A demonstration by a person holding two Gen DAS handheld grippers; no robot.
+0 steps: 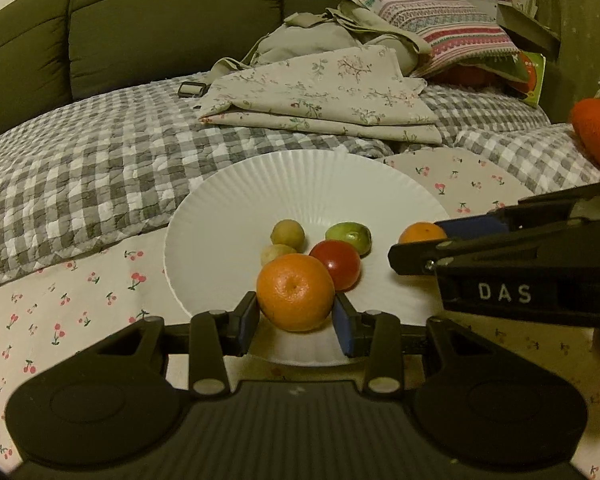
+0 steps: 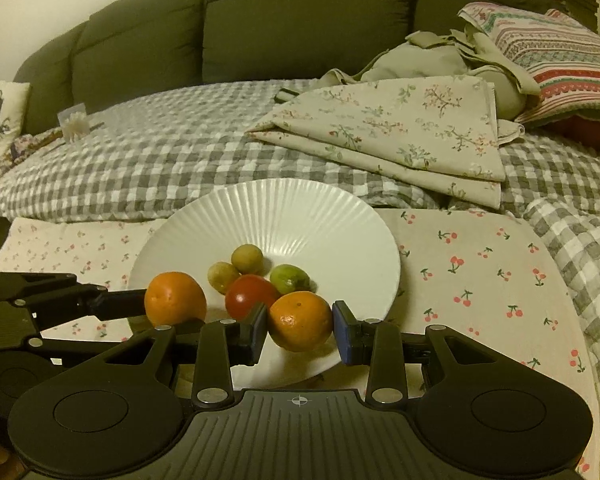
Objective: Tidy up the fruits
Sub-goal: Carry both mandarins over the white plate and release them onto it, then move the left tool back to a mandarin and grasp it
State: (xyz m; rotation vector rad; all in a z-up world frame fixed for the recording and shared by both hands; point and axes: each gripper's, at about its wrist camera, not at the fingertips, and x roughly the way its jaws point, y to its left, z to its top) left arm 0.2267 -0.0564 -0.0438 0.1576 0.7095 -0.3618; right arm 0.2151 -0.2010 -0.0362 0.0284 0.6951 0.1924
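I see two oranges at the white plate's near rim, beside a red tomato and three greenish fruits.

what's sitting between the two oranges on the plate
The red tomato sits between the left orange and the right orange, slightly behind them on the plate. The right wrist view shows it best.
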